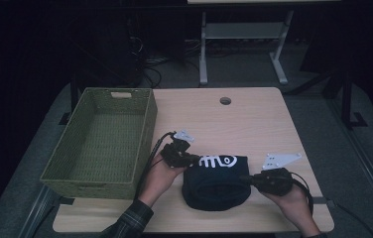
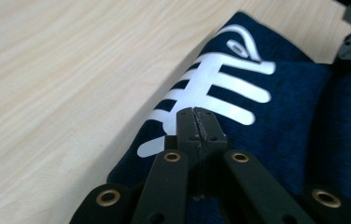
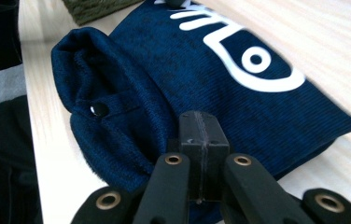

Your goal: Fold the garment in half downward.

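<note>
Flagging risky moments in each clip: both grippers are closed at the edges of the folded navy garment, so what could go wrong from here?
1. The left gripper and right gripper look shut on thin edge fabric of the garment; a lift may slip a layer free.
2. Held at two sides, the fold could sag open in the middle.
3. The basket has a tall wall; a low carry might snag on it.

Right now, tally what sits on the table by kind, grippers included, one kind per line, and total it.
Folded navy garment with a white print: 1
Green woven basket: 1
Hand-held grippers: 2, the left gripper and the right gripper, each with jaws closed at one side of the garment
Total: 4
</note>
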The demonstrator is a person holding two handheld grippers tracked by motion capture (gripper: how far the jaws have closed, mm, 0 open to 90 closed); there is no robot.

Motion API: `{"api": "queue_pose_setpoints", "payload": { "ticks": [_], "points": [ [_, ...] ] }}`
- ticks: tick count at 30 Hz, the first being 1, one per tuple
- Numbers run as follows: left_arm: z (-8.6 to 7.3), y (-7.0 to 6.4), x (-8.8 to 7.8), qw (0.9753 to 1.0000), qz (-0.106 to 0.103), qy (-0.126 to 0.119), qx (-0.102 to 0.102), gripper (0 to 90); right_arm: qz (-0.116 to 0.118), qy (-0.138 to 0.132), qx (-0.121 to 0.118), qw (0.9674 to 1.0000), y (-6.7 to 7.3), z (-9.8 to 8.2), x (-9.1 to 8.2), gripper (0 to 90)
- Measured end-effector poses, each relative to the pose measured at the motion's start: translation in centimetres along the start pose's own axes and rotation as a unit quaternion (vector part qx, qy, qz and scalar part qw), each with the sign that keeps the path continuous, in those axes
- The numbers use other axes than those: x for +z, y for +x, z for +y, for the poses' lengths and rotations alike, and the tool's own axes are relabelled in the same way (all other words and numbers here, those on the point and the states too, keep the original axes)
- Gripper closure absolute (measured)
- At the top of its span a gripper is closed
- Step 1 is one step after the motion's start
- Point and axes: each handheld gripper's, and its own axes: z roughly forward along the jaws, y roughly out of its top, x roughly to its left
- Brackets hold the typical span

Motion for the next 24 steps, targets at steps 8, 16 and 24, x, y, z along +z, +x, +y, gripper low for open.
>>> {"api": "queue_pose_setpoints", "payload": {
  "ticks": [8, 16, 24],
  "points": [
    [-0.3, 0.5, 2.1, 0.9996, 0.002, 0.028, -0.002, 90.0, 0.023, 0.018, 0.003, 0.9996, 0.7, -1.1, 1.0, 90.0],
    [0.1, 1.0, 3.7, 0.9988, 0.01, 0.047, 0.009, 90.0, 0.033, 0.05, -0.008, 0.9982, 1.8, -1.6, 3.1, 90.0],
    [0.8, 1.4, 4.7, 0.9983, 0.008, 0.055, 0.019, 90.0, 0.041, 0.055, -0.022, 0.9974, 3.0, -1.6, 4.0, 90.0]
  ]
}}
